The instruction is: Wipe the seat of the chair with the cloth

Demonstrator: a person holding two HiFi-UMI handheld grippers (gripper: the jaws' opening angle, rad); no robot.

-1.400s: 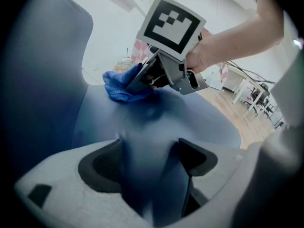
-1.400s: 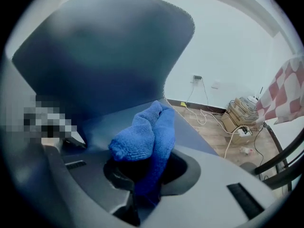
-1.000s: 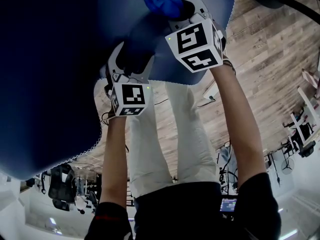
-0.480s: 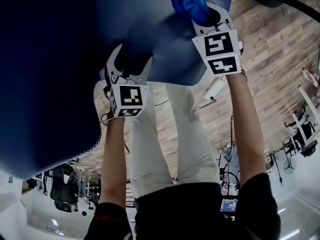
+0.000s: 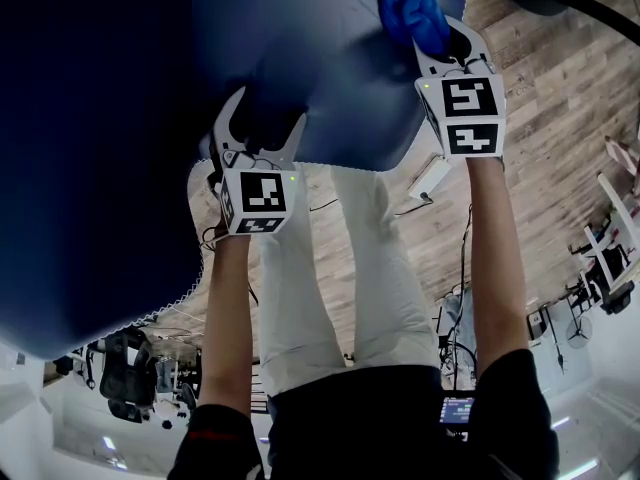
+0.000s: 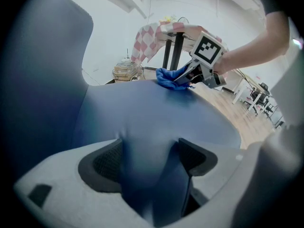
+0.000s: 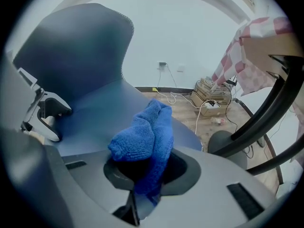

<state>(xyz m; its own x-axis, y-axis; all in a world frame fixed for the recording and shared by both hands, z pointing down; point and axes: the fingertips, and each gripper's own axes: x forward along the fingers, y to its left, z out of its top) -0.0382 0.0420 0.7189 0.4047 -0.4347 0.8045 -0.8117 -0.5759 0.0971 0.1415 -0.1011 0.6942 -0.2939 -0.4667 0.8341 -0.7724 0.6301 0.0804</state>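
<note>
The blue chair seat (image 5: 330,68) fills the top of the head view, with its dark backrest (image 5: 90,148) at the left. My left gripper (image 5: 258,133) is shut on the seat's front edge, and the blue padding is pinched between its jaws (image 6: 149,160). A bright blue cloth (image 5: 412,8) is bunched in my right gripper (image 5: 440,43), which is shut on it near the seat's right edge. In the right gripper view the cloth (image 7: 145,132) bulges out of the jaws over the seat (image 7: 99,113). The left gripper view shows the cloth (image 6: 168,77) resting on the seat's far side.
Wooden floor (image 5: 540,118) lies to the right of the chair. A black table leg (image 7: 266,122) and base stand close beyond the seat, under a checked tablecloth (image 7: 247,46). Cables and boxes (image 7: 209,94) sit by the wall. The person's legs (image 5: 340,268) stand just before the seat.
My right gripper has slid the cloth to the right across the seat, from near its middle to its right edge. The left gripper has stayed clamped in place.
</note>
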